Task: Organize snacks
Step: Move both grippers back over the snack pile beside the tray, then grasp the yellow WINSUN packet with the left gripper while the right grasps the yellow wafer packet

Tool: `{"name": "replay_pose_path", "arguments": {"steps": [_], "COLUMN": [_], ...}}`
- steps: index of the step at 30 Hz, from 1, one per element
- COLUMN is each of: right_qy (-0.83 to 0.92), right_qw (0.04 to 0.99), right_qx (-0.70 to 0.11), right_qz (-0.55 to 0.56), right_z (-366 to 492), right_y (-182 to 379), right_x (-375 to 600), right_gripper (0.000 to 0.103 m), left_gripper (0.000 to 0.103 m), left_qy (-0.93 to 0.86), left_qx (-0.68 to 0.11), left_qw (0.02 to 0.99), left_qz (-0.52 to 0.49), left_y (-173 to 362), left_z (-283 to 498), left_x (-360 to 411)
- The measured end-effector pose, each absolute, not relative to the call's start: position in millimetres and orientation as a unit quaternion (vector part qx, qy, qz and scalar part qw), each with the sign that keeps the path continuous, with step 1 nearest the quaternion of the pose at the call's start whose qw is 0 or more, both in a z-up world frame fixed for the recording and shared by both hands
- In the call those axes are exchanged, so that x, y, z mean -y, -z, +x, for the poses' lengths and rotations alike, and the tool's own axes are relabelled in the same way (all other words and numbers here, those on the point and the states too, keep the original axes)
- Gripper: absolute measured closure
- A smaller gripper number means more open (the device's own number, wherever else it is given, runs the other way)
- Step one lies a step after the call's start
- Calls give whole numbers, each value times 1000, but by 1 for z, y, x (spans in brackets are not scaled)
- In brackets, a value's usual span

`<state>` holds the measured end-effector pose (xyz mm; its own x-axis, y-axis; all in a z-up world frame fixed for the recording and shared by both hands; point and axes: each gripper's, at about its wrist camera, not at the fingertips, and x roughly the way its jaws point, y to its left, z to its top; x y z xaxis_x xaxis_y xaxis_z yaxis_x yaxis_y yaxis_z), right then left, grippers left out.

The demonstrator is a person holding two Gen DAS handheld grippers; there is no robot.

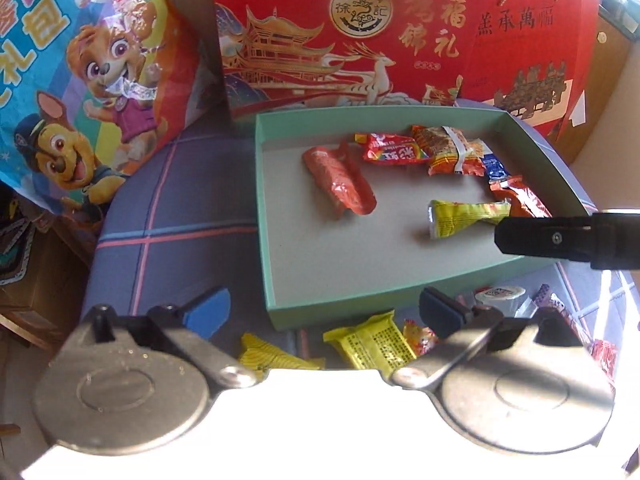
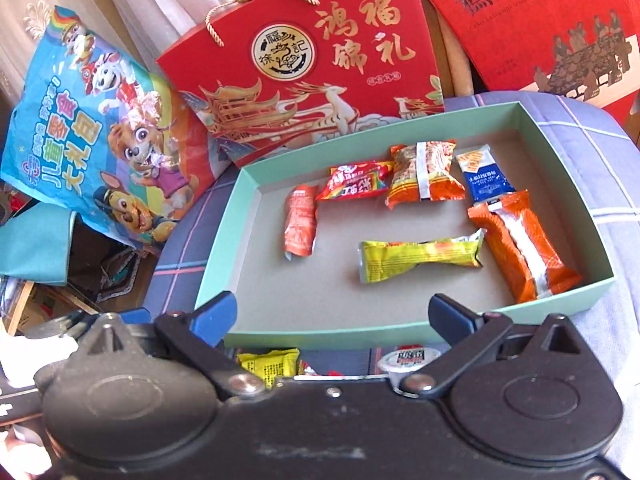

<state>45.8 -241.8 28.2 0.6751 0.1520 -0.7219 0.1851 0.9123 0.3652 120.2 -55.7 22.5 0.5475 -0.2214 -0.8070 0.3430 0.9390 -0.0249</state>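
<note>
A mint-green box [image 1: 267,216] [image 2: 218,256] holds several snacks: an orange tube pack [image 1: 338,180] [image 2: 300,222], a red candy pack [image 1: 390,150] [image 2: 356,180], an orange-white pack [image 1: 452,152] [image 2: 426,176], a blue-white pack [image 2: 482,174], a long orange pack [image 2: 524,246] and a yellow pack [image 1: 464,218] [image 2: 420,258]. My left gripper [image 1: 324,310] is open and empty, just in front of the box. My right gripper [image 2: 334,314] is open and empty at the box's near wall; it also shows in the left wrist view [image 1: 560,238] over the box's right side.
Loose snacks lie in front of the box: yellow packs [image 1: 370,344] [image 2: 270,364] and a small white cup [image 1: 500,294] [image 2: 408,360]. Red gift boxes [image 1: 340,32] [image 2: 312,64] and a blue cartoon bag [image 1: 80,80] [image 2: 104,140] stand behind, on a checked cloth [image 1: 172,216].
</note>
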Motion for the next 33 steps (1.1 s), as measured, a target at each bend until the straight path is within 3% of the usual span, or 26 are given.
{"name": "replay_pose_path", "arguments": {"steps": [19, 21, 23, 25, 26, 27, 33], "right_qy": [-49, -52, -51, -50, -51, -52, -60], "right_qw": [863, 864, 863, 862, 862, 861, 852], "right_qx": [-447, -447, -454, -459, -461, -463, -488], "right_qz": [231, 226, 217, 210, 207, 203, 182], "right_z": [36, 39, 43, 46, 47, 48, 61], "right_y": [9, 11, 14, 16, 17, 18, 28], "right_x": [191, 184, 177, 171, 169, 166, 147], "right_gripper": [0, 4, 17, 30, 37, 39, 43], "left_gripper": [0, 0, 0, 13, 37, 49, 50], "left_qy": [109, 113, 119, 132, 138, 141, 142], "left_qx": [-502, -503, -502, -496, -496, -498, -504], "left_qw": [855, 853, 852, 854, 854, 853, 851], "left_qz": [77, 85, 89, 85, 79, 73, 34], "left_y": [39, 44, 48, 49, 48, 49, 53], "left_z": [104, 103, 102, 100, 100, 100, 101], "left_x": [-15, -15, -15, -15, -16, -17, -33]}}
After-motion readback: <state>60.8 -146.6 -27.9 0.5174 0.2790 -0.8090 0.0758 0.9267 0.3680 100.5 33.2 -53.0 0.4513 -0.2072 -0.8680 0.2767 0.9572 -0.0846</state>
